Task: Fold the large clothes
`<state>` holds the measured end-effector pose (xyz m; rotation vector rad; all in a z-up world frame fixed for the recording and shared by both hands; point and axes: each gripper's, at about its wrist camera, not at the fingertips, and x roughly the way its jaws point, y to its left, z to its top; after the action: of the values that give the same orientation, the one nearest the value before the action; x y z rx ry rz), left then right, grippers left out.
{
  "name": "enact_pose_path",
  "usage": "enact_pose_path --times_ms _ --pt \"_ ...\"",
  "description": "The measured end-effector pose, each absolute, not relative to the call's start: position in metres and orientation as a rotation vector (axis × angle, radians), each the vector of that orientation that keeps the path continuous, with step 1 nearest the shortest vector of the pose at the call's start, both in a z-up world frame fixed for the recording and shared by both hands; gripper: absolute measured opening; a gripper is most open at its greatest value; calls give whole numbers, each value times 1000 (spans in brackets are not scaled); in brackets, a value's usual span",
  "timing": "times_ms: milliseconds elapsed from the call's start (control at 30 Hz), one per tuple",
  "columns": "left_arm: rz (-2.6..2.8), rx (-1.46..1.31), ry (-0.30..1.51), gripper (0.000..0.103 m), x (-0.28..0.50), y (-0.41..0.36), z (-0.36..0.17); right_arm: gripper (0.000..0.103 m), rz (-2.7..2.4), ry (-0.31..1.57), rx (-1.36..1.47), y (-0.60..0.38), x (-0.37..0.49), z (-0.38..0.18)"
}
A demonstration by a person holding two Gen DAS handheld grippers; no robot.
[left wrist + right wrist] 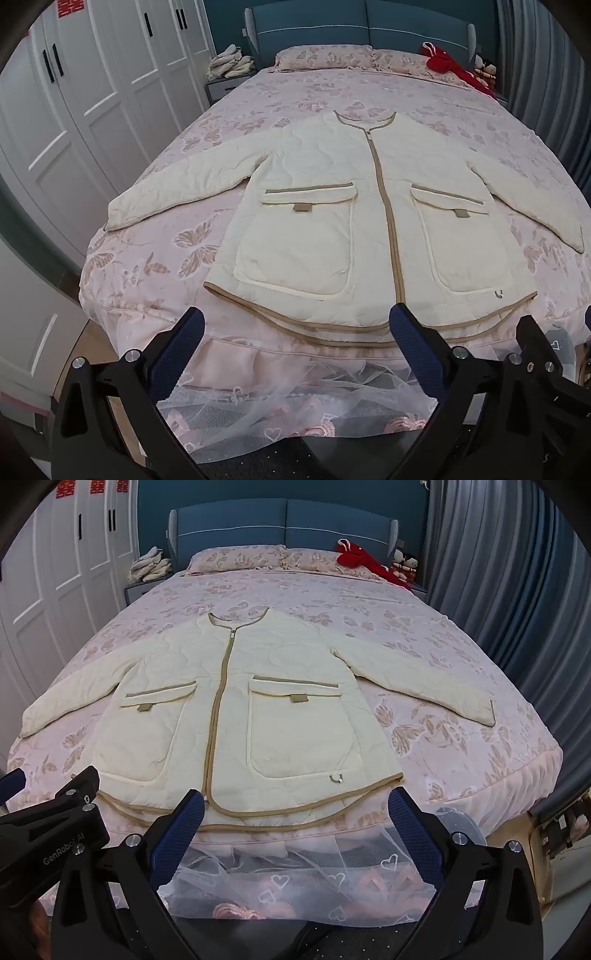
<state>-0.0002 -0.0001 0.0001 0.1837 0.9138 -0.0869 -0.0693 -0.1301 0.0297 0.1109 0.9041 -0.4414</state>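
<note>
A cream quilted jacket (332, 206) with tan trim, a tan zip and two big flap pockets lies flat, front up, on the pink bed, sleeves spread to both sides. It also shows in the right wrist view (236, 709). Its hem hangs at the bed's near edge. My left gripper (297, 321) is open and empty, just short of the hem, left of the zip. My right gripper (295, 805) is open and empty, just short of the hem, right of the zip. The right gripper's body (535, 354) shows at the left view's right edge.
The bed (155, 266) has a pink floral quilt and a lace skirt (295, 878) at the foot. Pillows (236, 559) and red clothing (360, 559) lie at the headboard. White wardrobes (74, 110) stand left, grey curtains (498, 590) right, a nightstand with folded cloth (231, 64) behind.
</note>
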Motion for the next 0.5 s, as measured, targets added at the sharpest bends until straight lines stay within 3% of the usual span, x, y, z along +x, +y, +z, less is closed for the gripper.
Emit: enact_pose_path --times_ms 500 --pt "-81 192 927 97 0 14 2 98 -439 907 116 -130 -70 32"
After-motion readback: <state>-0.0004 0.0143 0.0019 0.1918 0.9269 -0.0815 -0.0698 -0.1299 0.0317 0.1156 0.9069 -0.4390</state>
